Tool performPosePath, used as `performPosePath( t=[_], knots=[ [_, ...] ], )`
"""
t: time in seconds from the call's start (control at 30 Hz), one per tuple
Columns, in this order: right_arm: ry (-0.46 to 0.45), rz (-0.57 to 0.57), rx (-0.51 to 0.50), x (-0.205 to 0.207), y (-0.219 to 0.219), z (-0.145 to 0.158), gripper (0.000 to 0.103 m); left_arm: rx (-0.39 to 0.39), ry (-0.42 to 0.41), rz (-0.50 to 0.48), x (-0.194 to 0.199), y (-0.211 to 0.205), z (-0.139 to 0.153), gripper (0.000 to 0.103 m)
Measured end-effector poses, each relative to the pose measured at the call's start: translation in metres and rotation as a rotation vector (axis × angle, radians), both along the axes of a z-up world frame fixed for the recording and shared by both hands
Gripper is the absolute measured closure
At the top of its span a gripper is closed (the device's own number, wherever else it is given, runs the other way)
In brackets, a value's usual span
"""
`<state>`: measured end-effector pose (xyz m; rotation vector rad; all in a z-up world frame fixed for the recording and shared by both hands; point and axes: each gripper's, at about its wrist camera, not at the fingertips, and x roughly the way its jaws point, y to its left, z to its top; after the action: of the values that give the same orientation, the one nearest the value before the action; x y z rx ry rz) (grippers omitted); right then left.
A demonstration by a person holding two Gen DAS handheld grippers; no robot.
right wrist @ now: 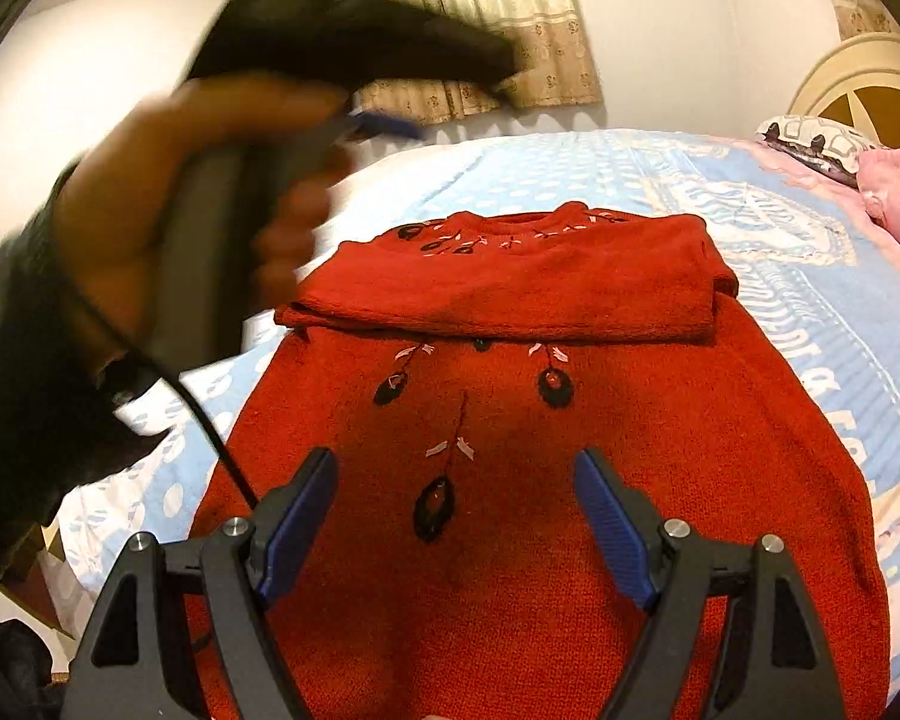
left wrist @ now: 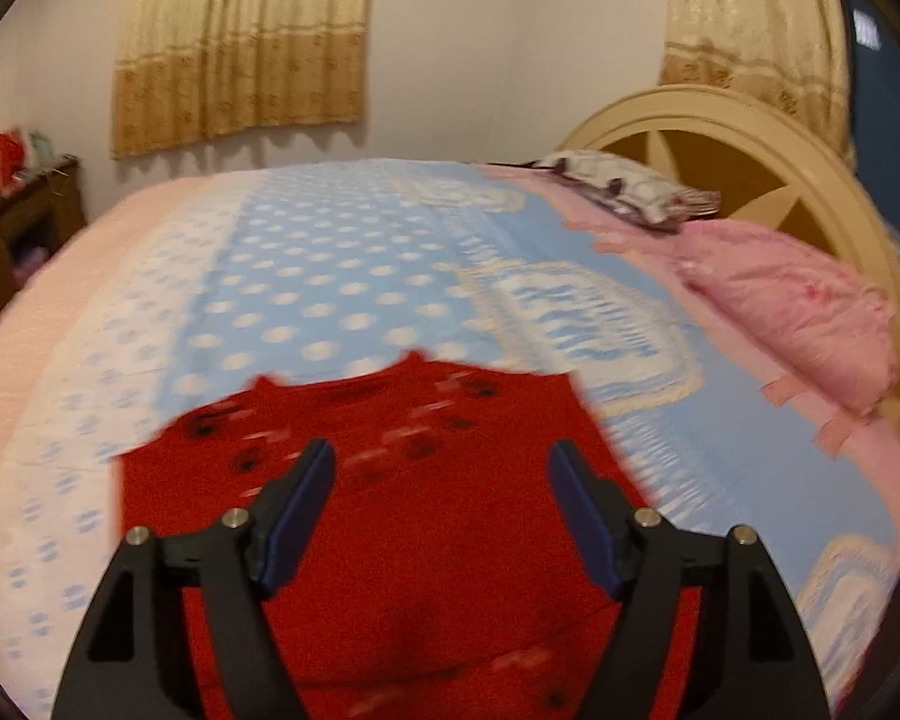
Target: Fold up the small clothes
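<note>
Right now the red sweater [right wrist: 540,420] lies on the bed [right wrist: 810,300], mid-frame, its neck end doubled over the body as a band. Left gripper [left wrist: 441,516] & right gripper [right wrist: 456,522] both have jaws released, empty. Next, prob. grab the hem, fold up. Only the right wrist view shows the fold & the hand [right wrist: 168,216]; left view's blurred

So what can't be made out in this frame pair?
- Sweater hem: the red sweater runs off the bottom edge in both wrist views, behind the gripper bodies.
- Embroidery detail, left wrist view: motion-blurred.
- Left gripper in the right wrist view: smeared, jaws unreadable there.
- Items on the dresser: too small, blurred.
</note>
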<state>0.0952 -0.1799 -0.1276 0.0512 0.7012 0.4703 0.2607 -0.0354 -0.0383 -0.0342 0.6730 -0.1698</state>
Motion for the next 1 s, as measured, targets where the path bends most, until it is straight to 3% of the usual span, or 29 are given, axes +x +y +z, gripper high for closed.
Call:
performPosePath(
  t=[0.13, 0.23, 0.4, 0.53, 0.7, 0.83, 0.93, 0.97, 1.0],
  knots=[
    [-0.004, 0.016, -0.004, 0.003, -0.009, 0.013, 0.022, 0.120, -0.003, 0.119, -0.036, 0.059, -0.024, 0.021],
    [0.017, -0.044, 0.039, 0.016, -0.035, 0.028, 0.022, 0.198, 0.018, 0.236, -0.064, 0.103, -0.049, 0.015],
    [0.055, -0.193, 0.060, 0.052, -0.081, 0.046, 0.022, 0.127, 0.103, 0.297, -0.087, 0.143, -0.085, 0.015],
    [0.109, -0.238, 0.064, 0.088, -0.101, 0.047, 0.022, 0.084, 0.120, 0.267, -0.083, 0.135, -0.094, 0.015],
    [0.184, -0.246, 0.061, 0.120, -0.105, 0.033, 0.022, 0.101, 0.063, 0.240, -0.073, 0.127, -0.091, 0.012],
    [0.240, -0.234, 0.008, 0.150, -0.092, 0.010, 0.028, 0.137, 0.101, 0.327, -0.053, 0.141, -0.105, 0.012],
    [0.284, -0.219, -0.024, 0.166, -0.084, -0.007, 0.039, 0.081, 0.126, 0.355, -0.049, 0.156, -0.118, 0.006],
    [0.295, -0.210, -0.035, 0.169, -0.082, -0.011, 0.051, 0.053, 0.123, 0.363, -0.050, 0.160, -0.121, 0.005],
    [0.303, -0.195, -0.045, 0.171, -0.079, -0.014, 0.074, 0.039, 0.118, 0.365, -0.053, 0.161, -0.122, 0.004]
  ],
)
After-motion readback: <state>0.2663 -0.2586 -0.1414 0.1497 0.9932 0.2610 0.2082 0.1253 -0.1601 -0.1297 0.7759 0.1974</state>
